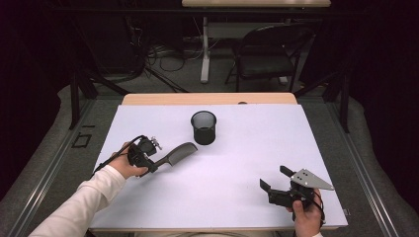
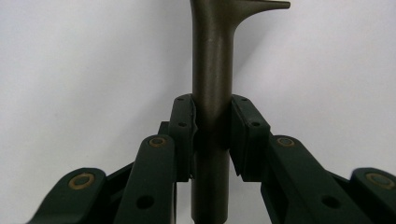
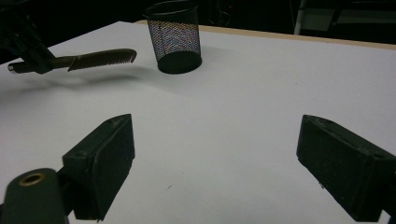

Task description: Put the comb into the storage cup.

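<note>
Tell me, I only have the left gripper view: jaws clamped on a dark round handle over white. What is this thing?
Observer: A dark comb, held by its handle in the left gripper, teeth end lifted off the white table.
Operator: Anything ahead of it?
Observer: A black mesh cup stands upright just beyond the comb's tip.
Operator: And the other gripper?
Observer: The right gripper sits near the table's front right, open, nothing between its jaws.
</note>
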### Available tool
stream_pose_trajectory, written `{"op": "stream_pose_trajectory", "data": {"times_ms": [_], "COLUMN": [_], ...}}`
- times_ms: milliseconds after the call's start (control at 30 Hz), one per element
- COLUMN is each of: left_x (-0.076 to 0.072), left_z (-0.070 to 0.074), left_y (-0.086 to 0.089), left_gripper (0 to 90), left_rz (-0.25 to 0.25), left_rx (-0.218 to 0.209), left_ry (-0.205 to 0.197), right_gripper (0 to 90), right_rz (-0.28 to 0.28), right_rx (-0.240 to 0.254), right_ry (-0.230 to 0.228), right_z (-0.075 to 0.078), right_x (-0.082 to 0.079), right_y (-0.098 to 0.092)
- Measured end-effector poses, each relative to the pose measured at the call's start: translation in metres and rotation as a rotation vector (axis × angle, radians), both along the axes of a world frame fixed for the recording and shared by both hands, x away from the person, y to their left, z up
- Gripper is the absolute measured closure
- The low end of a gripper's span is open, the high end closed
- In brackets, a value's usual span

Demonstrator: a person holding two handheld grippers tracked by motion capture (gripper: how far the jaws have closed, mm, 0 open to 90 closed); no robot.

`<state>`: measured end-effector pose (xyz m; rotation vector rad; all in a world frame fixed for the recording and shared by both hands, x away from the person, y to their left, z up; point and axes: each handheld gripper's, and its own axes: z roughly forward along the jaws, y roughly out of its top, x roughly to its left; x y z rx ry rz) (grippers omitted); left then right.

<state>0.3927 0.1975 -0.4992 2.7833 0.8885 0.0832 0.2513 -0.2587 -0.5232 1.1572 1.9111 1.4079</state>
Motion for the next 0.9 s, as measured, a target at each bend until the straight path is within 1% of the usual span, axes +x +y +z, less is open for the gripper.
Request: {"op": "stream_pose_trajectory", "data": {"times_ms": [33, 167, 200, 233, 367, 433, 600, 667, 733, 900], "left_x": [-0.001, -0.003, -0.003, -0.004, -0.006, -0.006, -0.007, -0.008, -0.008, -0.011], "left_z": [0.001, 0.006, 0.007, 0.008, 0.013, 0.014, 0.018, 0.019, 0.021, 0.027], "left_y": [0.000, 0.003, 0.003, 0.004, 0.005, 0.006, 0.009, 0.010, 0.011, 0.013], "left_gripper": [72.7, 72.7, 72.7, 72.7, 72.7, 72.7, 72.6, 72.7, 72.7, 72.6], "left_rz": [0.008, 0.009, 0.014, 0.015, 0.021, 0.026, 0.036, 0.037, 0.043, 0.054], "left_rx": [-0.008, -0.027, -0.039, -0.047, -0.065, -0.077, -0.104, -0.107, -0.124, -0.159], "left_ry": [-0.006, -0.029, -0.034, -0.037, -0.060, -0.079, -0.100, -0.110, -0.117, -0.156], "right_gripper": [11.1, 11.1, 11.1, 11.1, 11.1, 11.1, 11.1, 11.1, 11.1, 11.1], "right_rz": [0.001, 0.000, 0.000, 0.000, 0.000, -0.001, -0.002, -0.001, -0.002, -0.001], "right_rx": [-0.001, 0.003, 0.003, -0.005, 0.002, 0.001, -0.001, -0.002, -0.002, 0.001], "right_ry": [-0.001, -0.001, 0.001, 0.008, 0.000, -0.001, 0.001, 0.004, 0.004, 0.000], "right_z": [0.000, 0.000, 0.000, 0.001, 0.000, 0.000, -0.001, 0.000, 0.000, -0.001], "right_x": [0.000, 0.000, 0.000, -0.001, 0.000, 0.000, 0.000, 0.000, 0.000, 0.000], "right_y": [0.000, 0.000, 0.001, 0.000, 0.000, 0.001, 0.000, 0.000, 0.000, 0.001]}}
